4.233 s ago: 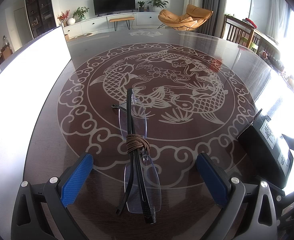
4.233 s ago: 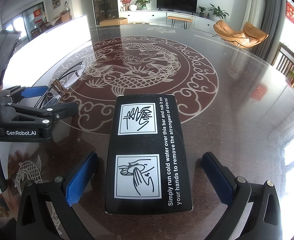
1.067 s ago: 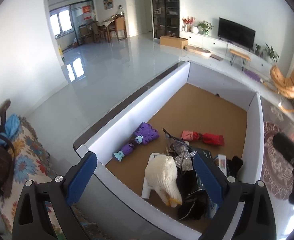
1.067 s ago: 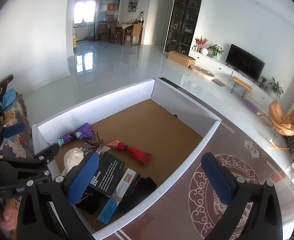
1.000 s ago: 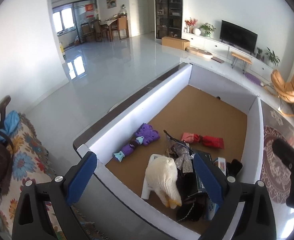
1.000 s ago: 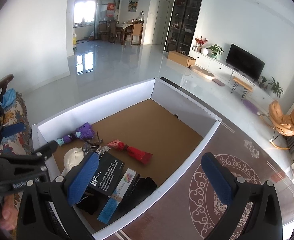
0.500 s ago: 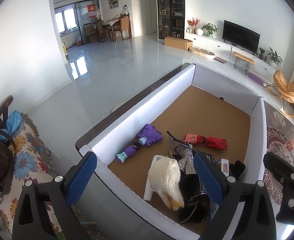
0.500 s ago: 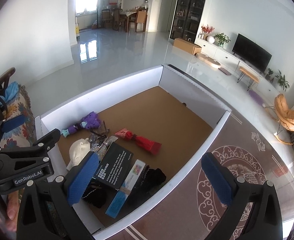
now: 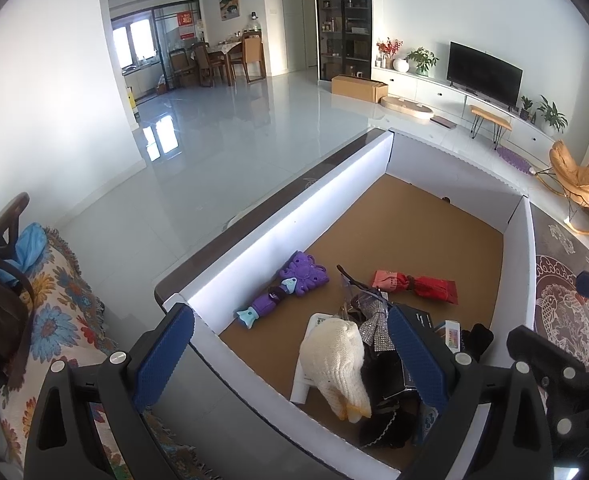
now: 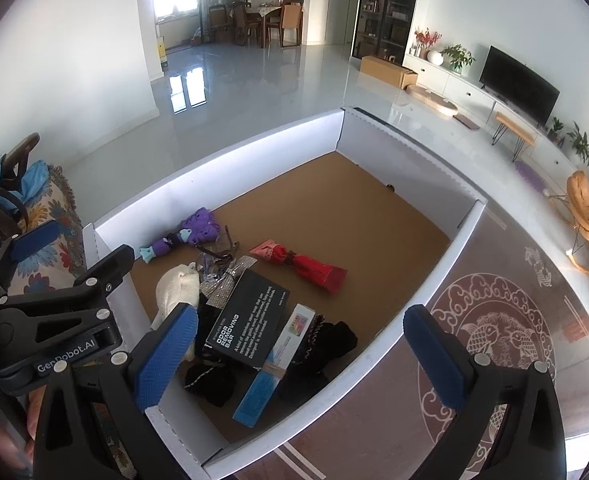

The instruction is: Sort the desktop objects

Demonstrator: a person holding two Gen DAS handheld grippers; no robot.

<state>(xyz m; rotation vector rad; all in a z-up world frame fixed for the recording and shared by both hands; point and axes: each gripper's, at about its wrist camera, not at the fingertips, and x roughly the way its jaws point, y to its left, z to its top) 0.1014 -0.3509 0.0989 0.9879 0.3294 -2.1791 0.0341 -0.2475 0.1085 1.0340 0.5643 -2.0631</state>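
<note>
A large white cardboard box (image 10: 426, 284) with a brown floor sits at the table's edge; it also shows in the left wrist view (image 9: 294, 216). Inside lie the black odor-bar box (image 10: 250, 320), the folded glasses (image 10: 218, 254), a purple toy wand (image 9: 286, 284), a red folded pouch (image 10: 302, 264), a cream knit item (image 9: 334, 360), a blue strip box (image 10: 270, 376) and black cloth (image 10: 326, 344). My left gripper (image 9: 290, 356) is open and empty above the box's near corner. My right gripper (image 10: 306, 356) is open and empty above the box's near side.
The dark table top with white fish medallions (image 10: 494, 332) lies right of the box. A chair with a floral throw and a bag (image 9: 22, 300) stands at the left. Beyond are a glossy white floor, a TV unit (image 9: 482, 68) and an orange lounge chair (image 9: 578, 180).
Since 4.2 s ago the glasses and the black box have gone from the table into the box, and both grippers are empty. In the last second both views shifted slightly.
</note>
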